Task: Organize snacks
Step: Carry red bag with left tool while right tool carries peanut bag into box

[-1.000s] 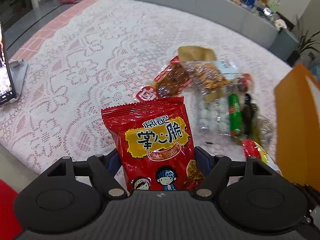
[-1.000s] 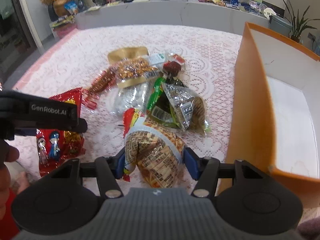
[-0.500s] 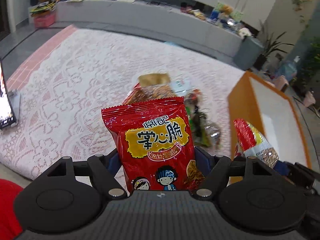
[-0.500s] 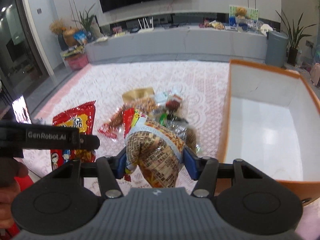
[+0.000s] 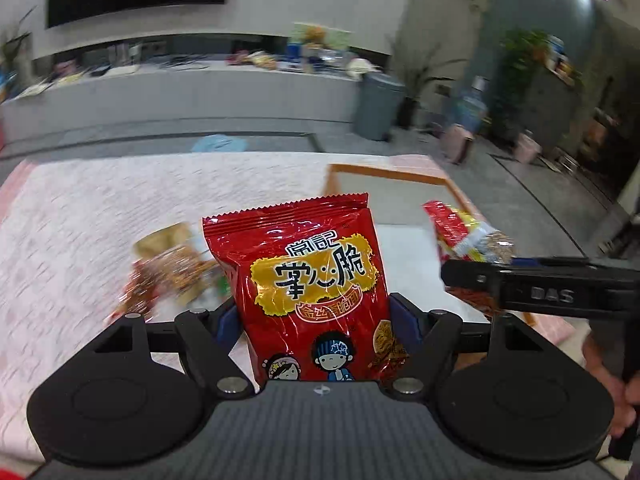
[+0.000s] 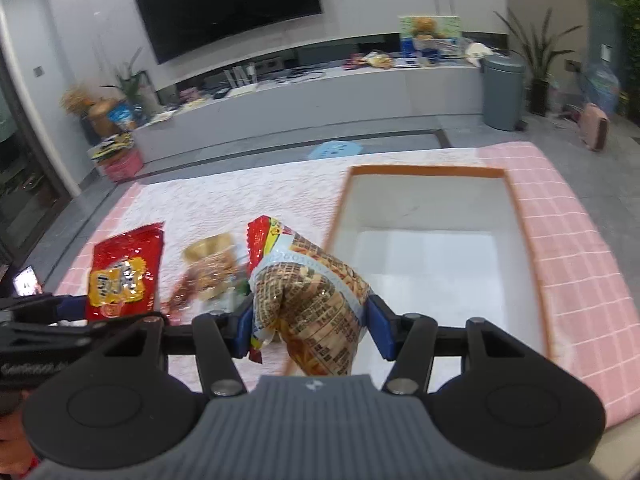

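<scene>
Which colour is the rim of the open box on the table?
Orange, with a white inside; the box shows best in the right wrist view.

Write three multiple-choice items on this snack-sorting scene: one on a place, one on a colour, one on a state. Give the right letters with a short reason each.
1. Where does the orange-rimmed white box stand?
A. on the pink checked cloth, right of the snack pile
B. on the grey floor
C. on the long grey counter

2. What main colour is the glossy snack bag with yellow label in the left gripper?
A. green
B. red
C. blue

3. What state is the right gripper in?
A. open with nothing between its pads
B. shut on the crinkled brown-printed snack bag
C. resting flat on the table

Answers: 1 A, the box sits on the cloth beside the loose snack pile; 2 B, its foil is red; 3 B, the blue pads press the bag's sides in the air.
</scene>
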The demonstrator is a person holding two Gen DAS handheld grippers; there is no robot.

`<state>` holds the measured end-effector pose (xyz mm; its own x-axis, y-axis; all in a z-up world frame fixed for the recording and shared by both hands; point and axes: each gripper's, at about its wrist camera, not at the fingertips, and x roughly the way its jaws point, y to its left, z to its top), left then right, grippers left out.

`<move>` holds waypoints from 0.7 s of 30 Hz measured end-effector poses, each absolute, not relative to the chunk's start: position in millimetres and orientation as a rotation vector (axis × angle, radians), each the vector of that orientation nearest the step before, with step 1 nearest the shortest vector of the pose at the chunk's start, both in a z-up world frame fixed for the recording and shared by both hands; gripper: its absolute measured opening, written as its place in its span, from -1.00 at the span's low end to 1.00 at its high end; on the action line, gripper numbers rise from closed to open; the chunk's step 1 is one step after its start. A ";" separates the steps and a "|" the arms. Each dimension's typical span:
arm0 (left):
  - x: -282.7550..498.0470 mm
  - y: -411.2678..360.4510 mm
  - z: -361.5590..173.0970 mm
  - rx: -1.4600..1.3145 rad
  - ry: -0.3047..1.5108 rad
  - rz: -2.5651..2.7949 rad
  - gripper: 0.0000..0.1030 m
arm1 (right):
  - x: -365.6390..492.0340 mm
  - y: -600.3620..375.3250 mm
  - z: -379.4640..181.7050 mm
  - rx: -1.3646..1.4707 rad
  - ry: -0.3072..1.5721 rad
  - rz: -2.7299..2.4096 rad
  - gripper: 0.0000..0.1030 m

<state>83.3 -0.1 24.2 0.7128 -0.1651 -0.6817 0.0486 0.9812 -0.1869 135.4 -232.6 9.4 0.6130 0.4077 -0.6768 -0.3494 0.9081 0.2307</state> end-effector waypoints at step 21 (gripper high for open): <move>173.5 -90.8 -25.8 0.163 0.943 -0.388 0.66 | 214.3 -271.8 -51.9 -0.229 1.046 0.394 0.07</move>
